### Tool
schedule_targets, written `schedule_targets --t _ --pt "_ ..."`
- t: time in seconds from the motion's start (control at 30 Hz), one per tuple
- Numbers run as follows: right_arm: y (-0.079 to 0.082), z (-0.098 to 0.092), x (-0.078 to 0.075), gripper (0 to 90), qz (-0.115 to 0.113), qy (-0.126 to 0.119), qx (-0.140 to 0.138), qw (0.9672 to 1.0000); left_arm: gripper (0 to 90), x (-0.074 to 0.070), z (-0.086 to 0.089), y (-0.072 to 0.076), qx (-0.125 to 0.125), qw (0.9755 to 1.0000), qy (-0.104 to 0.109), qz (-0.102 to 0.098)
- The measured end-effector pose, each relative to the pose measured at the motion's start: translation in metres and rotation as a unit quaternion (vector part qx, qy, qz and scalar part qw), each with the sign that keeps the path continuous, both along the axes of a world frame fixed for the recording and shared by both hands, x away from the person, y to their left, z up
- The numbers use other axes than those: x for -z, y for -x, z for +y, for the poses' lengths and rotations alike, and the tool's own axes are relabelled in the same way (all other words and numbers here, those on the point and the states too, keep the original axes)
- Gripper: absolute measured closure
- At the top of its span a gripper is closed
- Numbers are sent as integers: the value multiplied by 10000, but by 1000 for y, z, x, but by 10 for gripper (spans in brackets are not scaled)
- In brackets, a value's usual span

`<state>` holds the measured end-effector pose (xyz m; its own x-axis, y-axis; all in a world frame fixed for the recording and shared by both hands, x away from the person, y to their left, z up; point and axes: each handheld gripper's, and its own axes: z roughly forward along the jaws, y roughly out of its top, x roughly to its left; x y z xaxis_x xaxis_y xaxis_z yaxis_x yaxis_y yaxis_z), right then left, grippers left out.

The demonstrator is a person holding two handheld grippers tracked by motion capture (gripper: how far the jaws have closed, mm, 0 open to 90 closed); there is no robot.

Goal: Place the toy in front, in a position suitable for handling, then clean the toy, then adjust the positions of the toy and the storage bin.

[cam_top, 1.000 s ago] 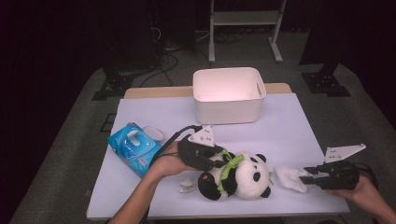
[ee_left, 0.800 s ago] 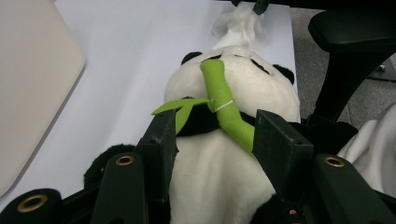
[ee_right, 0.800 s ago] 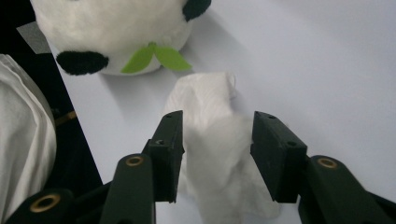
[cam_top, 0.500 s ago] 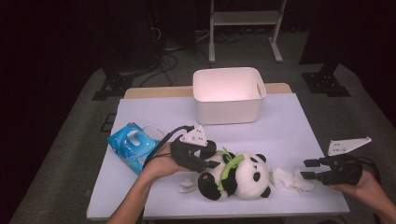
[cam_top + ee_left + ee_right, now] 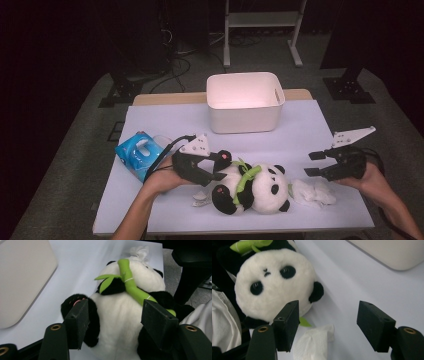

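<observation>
My left tool [image 5: 216, 165] stands open astride the plush panda [image 5: 255, 189]; my right tool [image 5: 316, 163] is open, empty. Both have just been opening. The panda looks soft and light; grip the torso.

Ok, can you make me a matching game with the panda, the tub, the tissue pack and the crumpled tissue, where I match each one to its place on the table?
Things:
1. toy panda
2. white tub
3. blue tissue pack
4. crumpled tissue

Places:
A. far middle of the table
B. left edge of the table
C. near edge, lying between both hands
D. just right of the panda's head

Pairs: 1-C, 2-A, 3-B, 4-D
</observation>
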<state>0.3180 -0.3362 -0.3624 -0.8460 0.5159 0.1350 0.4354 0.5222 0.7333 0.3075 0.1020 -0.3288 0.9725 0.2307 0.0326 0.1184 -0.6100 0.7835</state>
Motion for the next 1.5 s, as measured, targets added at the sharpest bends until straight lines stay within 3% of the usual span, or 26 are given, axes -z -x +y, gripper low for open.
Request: schedule_targets --t 0.13,0.2,0.33,0.4,0.53,0.77,1.13,1.5 --pt "-13 13 -5 325 -32 -36 -176 9998 295 4 8 1 -144 9999 5 39" --pt "-20 22 -9 324 -54 37 -234 9997 283 6 14 2 -128 9999 -21 -19" --pt "-32 36 -16 324 -101 73 -405 9991 255 5 27 3 -339 9994 14 -86" --pt "-39 46 -22 324 -120 105 -512 9986 236 2 32 4 -427 9990 -96 -97" --pt "-50 63 -29 324 -130 175 -660 9976 211 0 40 3 -605 9981 -33 -136" --pt "-66 91 -33 323 -133 320 -944 9949 185 2 45 5 -628 9979 -72 -114" --pt "-78 107 -34 322 -102 306 -1056 9939 174 1 51 9 -695 9975 -26 -129" --pt "-94 120 -44 320 -157 471 -1203 9915 162 2 58 8 -828 9965 -34 -128"
